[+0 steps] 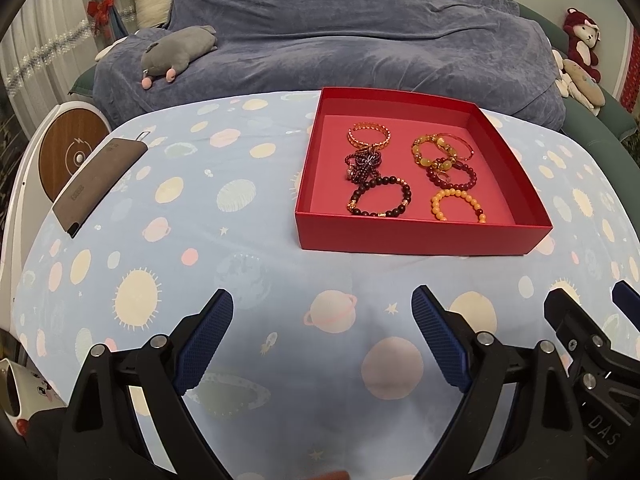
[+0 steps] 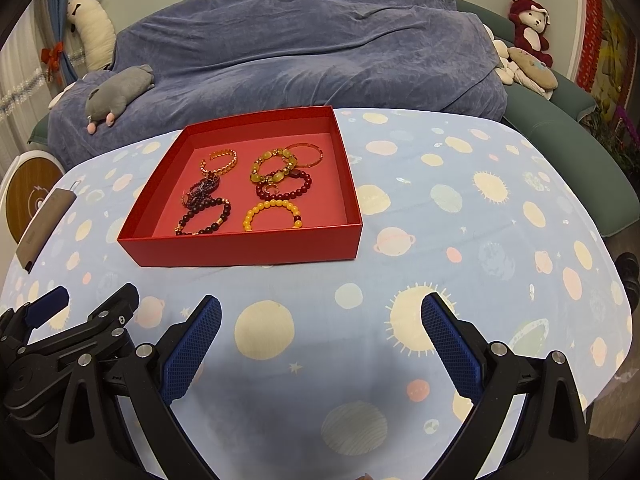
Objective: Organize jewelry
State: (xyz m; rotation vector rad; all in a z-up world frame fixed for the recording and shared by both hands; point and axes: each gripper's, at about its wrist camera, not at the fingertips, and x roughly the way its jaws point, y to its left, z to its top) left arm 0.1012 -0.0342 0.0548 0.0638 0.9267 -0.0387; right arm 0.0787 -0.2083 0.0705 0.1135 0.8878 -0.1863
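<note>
Red tray, shallow and open, on the planet-print tablecloth: holds beaded bracelets in dark, yellow, amber and gold, some overlapping. Grey case lies well left. Left gripper and right gripper hover nearer, both spread wide, empty.

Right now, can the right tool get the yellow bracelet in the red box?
Probably yes. The right tool is open and holds nothing, the box has no lid, and the yellow bracelet lies alone by the near wall. Only bare cloth lies between; it must go over that low wall.
</note>
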